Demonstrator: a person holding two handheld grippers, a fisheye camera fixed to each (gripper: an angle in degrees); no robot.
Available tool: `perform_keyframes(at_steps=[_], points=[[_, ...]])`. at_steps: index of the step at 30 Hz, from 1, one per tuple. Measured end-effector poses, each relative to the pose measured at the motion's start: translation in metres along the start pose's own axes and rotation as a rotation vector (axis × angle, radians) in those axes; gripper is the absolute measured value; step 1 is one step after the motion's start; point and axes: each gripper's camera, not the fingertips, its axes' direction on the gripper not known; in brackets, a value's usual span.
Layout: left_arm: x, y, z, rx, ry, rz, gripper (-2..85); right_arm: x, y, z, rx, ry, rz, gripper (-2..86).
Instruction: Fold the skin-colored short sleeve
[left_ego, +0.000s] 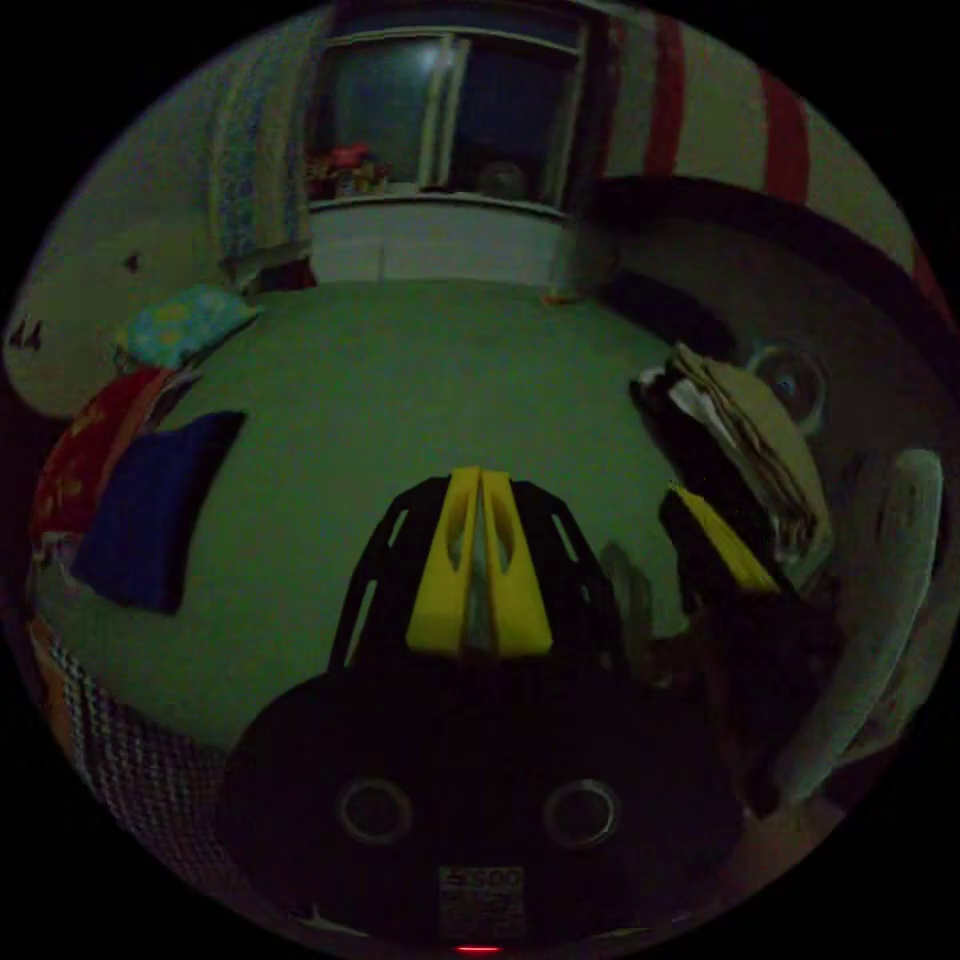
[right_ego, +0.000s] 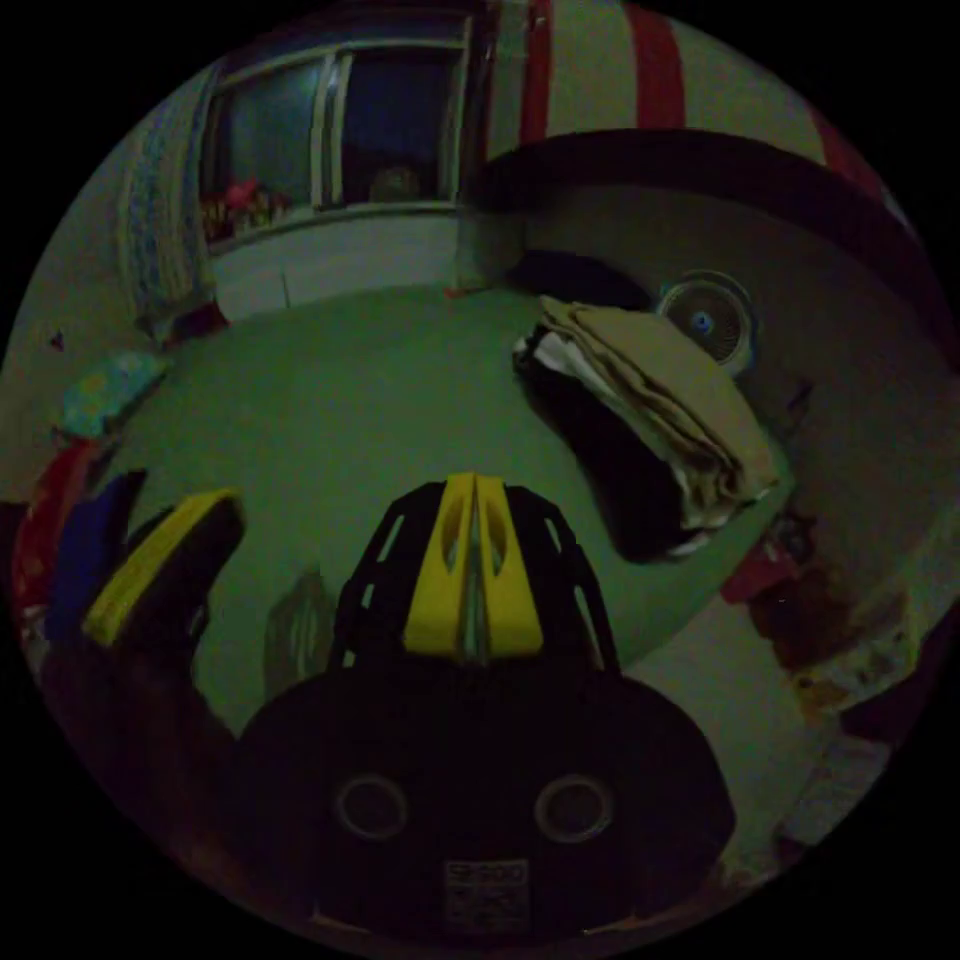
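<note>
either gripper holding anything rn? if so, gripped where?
Nothing is held. The left gripper and right gripper both have their jaws closed together with no cloth between them, over the green bed sheet. The folded stack lies apart.

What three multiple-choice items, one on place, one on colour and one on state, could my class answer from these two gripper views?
1. Where does the stack of folded clothes lie?
A. on the green bed surface, near the fan
B. on the window sill
C. between the jaws

2. What colour is the top garment of the stack?
A. blue
B. tan
C. red

3. How do the jaws of the right gripper stand?
A. wide open
B. closed together, holding nothing
C. shut on a shirt

Answers: 1 A, the stack rests on the green surface beside the fan. 2 B, the top layers look tan. 3 B, the yellow jaws meet with no cloth between them.
</note>
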Motion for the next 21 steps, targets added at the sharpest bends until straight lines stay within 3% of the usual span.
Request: perform_keyframes(at_steps=[3, 10, 21], points=[[0.049, -0.007, -0.003, 0.030, -0.028, 0.028, -0.5, 0.035, -0.001, -0.006, 0.130, 0.022, -0.011, -1.0], [0.134, -0.019, 0.029, -0.120, 0.005, 0.014, -0.4, 0.121, -0.025, 0.011, -0.114, -0.071, 0.051, -1.1], [0.246, -0.029, 0.070, -0.266, 0.048, 0.020, -0.4, 0.201, -0.043, 0.004, -0.171, -0.099, 0.043, -1.1]])
